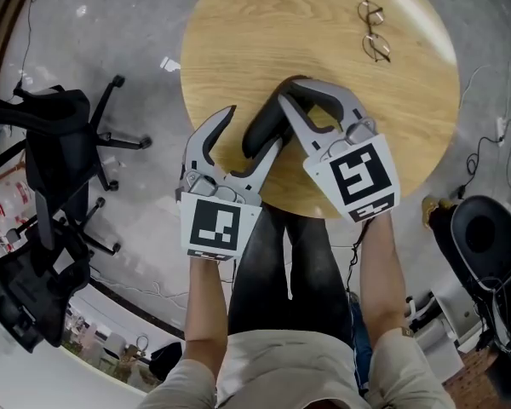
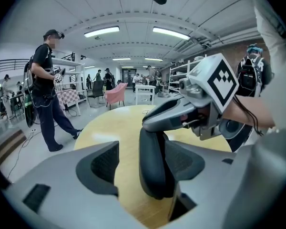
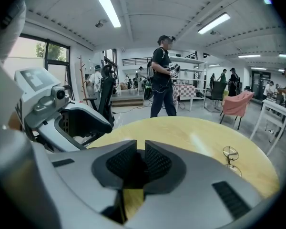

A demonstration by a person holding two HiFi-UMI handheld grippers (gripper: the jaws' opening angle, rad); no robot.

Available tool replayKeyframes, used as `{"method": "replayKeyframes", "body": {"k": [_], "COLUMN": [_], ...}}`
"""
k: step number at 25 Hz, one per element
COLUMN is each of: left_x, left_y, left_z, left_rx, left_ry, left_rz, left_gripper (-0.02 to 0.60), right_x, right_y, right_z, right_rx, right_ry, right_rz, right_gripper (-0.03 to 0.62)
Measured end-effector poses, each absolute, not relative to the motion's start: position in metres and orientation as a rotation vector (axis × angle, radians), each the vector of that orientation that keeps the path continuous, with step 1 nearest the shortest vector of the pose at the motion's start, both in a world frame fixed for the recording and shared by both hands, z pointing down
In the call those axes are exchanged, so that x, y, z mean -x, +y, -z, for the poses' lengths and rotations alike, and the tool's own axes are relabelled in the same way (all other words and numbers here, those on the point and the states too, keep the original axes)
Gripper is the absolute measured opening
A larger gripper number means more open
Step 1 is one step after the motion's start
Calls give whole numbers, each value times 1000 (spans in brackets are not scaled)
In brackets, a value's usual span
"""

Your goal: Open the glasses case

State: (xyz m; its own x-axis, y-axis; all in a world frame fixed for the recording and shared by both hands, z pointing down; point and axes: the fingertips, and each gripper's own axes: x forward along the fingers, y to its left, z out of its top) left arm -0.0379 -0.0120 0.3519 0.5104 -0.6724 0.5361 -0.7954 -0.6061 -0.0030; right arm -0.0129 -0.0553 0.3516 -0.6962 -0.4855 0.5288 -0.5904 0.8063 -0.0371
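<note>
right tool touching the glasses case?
Touching. Right gripper view: right tool has its jaws nearly shut on the dark glasses case. Left gripper view shows it clamped over the case's top end.

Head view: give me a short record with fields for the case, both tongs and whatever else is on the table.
case: dark, standing on edge, looks still shut
left tongs: open, case between them, close to one jaw
right tongs: shut on case at its upper end
glasses: lying on the far side of the table, apart from case
table: round, wooden
</note>
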Motion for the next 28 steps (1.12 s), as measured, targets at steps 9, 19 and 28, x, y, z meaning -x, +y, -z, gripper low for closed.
{"method": "replayKeyframes", "body": {"k": [9,19,28], "left_x": [29,35,40], "left_y": [-19,-24,-25], "left_z": [-365,-369,-371], "left_rx": [-2510,-2483,-2457], "left_ry": [-1176,-1196,-1212], "left_rz": [-784,-785,-767], "left_gripper": [202,112,107], "right_x": [17,14,8], "right_y": [-54,-41,-32], "right_z": [-350,-351,-355], "right_rx": [-781,-745,-720], "right_ry": [-2496,-2479,-2383], "right_rz": [-261,-258,-211], "right_gripper": [69,40,29]}}
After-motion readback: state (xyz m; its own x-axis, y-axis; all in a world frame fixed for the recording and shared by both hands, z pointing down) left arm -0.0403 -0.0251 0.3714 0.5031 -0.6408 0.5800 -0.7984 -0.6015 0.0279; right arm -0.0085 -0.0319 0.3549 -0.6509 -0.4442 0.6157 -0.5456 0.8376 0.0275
